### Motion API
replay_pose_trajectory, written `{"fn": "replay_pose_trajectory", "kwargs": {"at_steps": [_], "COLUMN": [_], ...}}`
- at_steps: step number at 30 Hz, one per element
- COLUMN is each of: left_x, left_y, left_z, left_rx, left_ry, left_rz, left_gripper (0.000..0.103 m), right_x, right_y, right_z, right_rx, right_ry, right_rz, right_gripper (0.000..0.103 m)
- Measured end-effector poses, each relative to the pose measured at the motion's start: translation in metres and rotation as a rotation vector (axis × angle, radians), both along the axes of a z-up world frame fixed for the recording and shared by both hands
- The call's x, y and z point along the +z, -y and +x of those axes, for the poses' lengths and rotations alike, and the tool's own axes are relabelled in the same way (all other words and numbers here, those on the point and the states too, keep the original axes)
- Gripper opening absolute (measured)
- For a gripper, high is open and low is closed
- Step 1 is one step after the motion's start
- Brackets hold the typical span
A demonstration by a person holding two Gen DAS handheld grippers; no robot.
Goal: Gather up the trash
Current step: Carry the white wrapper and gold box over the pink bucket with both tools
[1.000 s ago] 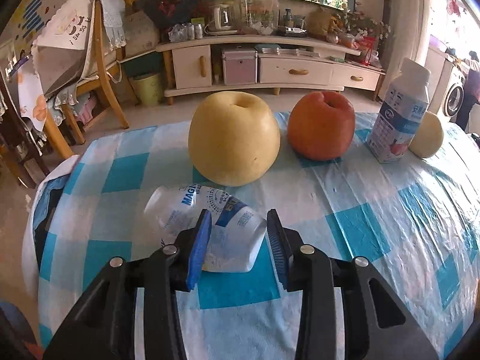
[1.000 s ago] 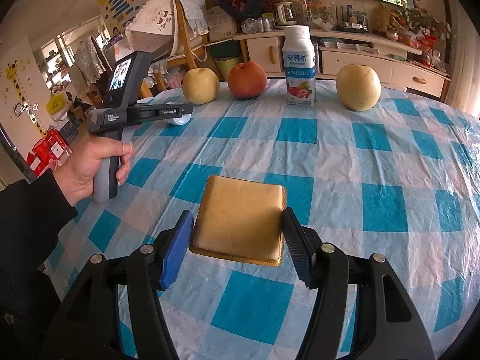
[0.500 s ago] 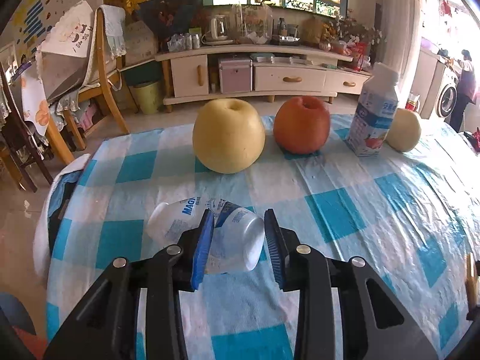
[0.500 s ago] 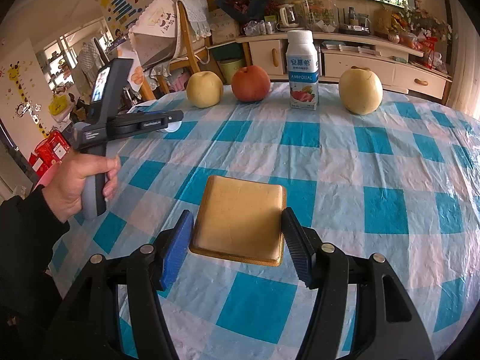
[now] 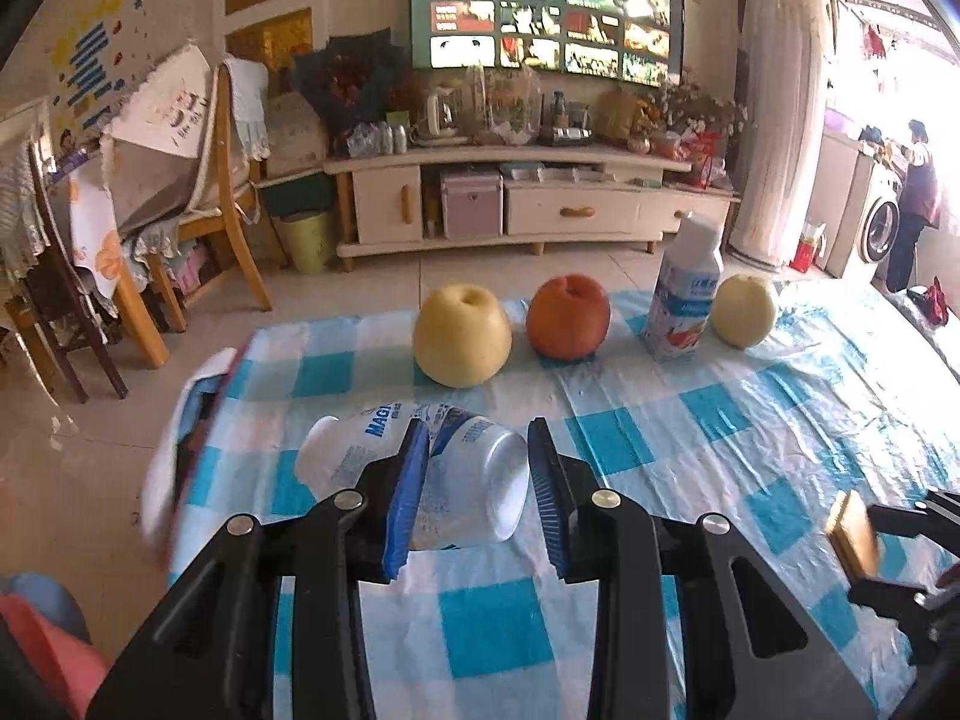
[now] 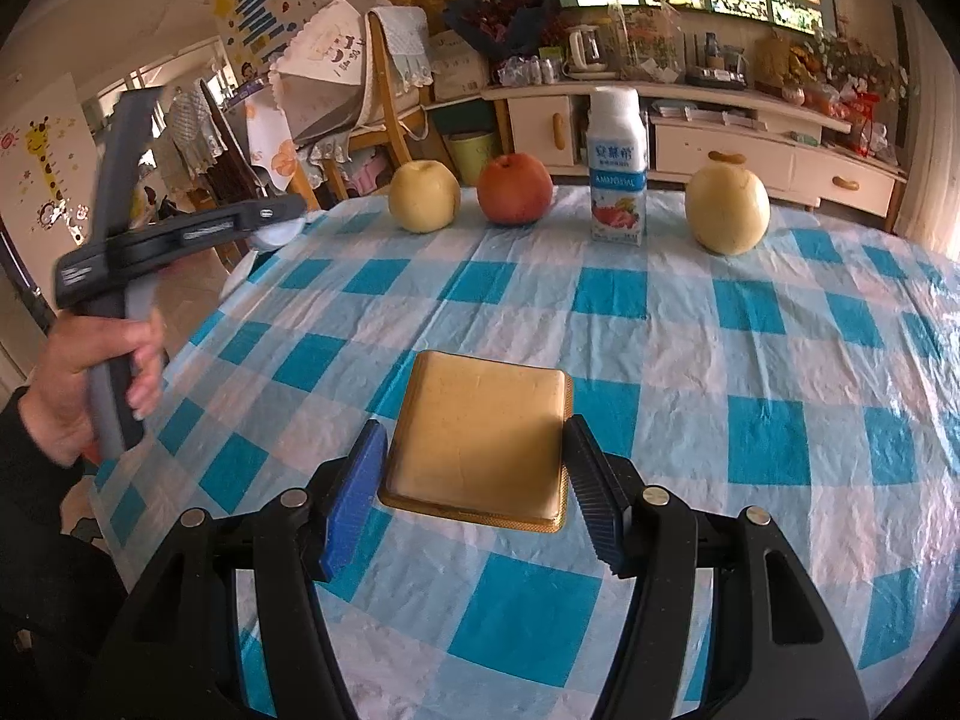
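Note:
My left gripper (image 5: 474, 492) is shut on a crumpled white and blue plastic bottle (image 5: 456, 480) and holds it lifted above the left part of the checked tablecloth (image 5: 750, 420). The bottle lies sideways between the pads. My right gripper (image 6: 474, 486) is shut on a flat square gold box (image 6: 480, 438), held level just above the cloth. In the right wrist view the left gripper's body shows at far left, with a little of the white bottle (image 6: 279, 231) under its tip. The gold box (image 5: 852, 534) shows at the right edge of the left wrist view.
A yellow pear (image 5: 462, 336), a red apple (image 5: 567, 315), an upright yogurt bottle (image 5: 687, 294) and a second pear (image 5: 744, 309) stand in a row at the table's far edge. Wooden chairs (image 5: 198, 228) and a green bin (image 5: 306, 237) stand beyond on the left.
My left gripper has risen and pulled back with the crumpled bottle, so the fruit looks farther away. My right gripper holds the gold box in about the same place.

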State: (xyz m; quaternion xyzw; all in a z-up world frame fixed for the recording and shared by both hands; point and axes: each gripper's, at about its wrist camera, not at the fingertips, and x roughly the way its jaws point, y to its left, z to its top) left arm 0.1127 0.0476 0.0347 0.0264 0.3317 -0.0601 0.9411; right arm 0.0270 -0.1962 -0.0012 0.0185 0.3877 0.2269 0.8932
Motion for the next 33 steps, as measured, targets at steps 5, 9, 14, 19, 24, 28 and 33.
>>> {"fn": "replay_pose_trajectory", "kwargs": {"at_steps": [5,9,14,19,24,28,33], "left_x": [0.024,0.038,0.051,0.067,0.084,0.099,0.112], "left_y": [-0.015,-0.027,-0.042,-0.066,-0.095,-0.131,-0.185], "left_z": [-0.035,-0.059,-0.087,-0.114,-0.143,-0.169,-0.197], "left_rx": [0.041,0.059,0.076,0.111,0.162,0.226,0.315], "left_ry": [0.02,0.031,0.051,0.078,0.103,0.123,0.15], "left_rz": [-0.004,-0.007,-0.01,-0.018,-0.015,-0.007,0.001], "left_gripper": [0.036,0.035,0.035,0.035,0.034,0.027,0.024], "right_x": [0.011,0.02,0.031,0.052,0.078,0.098,0.119], "right_y": [-0.011,-0.026,-0.042,-0.072,-0.116,-0.166,-0.241], "right_z": [-0.006,-0.013,-0.021,-0.029,-0.037,-0.042,-0.048], "right_rx": [0.018,0.041,0.066,0.113,0.186,0.262,0.371], "right_ry": [0.029,0.049,0.064,0.099,0.151,0.18,0.208], "right_rz": [-0.011,-0.025,-0.031,-0.033,-0.036,-0.028,-0.018], "right_gripper": [0.062,0.062,0.062,0.062,0.062,0.062,0.062]}}
